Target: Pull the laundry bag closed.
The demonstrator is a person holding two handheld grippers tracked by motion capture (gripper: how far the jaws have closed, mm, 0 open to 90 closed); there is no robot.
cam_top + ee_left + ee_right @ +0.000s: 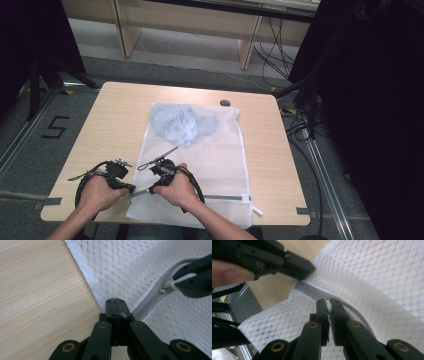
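Observation:
A white mesh laundry bag (215,155) lies flat on the wooden table (115,115), with a pale blue garment (182,125) inside its far end. A grey zipper (220,197) runs along the bag's near edge. My left gripper (131,189) is shut on the bag's fabric (120,272) at the zipper's left end (115,301). Just to its right, my right gripper (151,190) is shut on the white zipper pull (328,305). In the left gripper view the right gripper's jaws hold that pull (183,279) at the slider. The zipper track (312,291) runs between the two grippers.
A small dark object (225,103) sits at the table's far edge behind the bag. Bare wood lies left and right of the bag. Black curtains and floor cables (300,125) flank the table; pale furniture stands behind.

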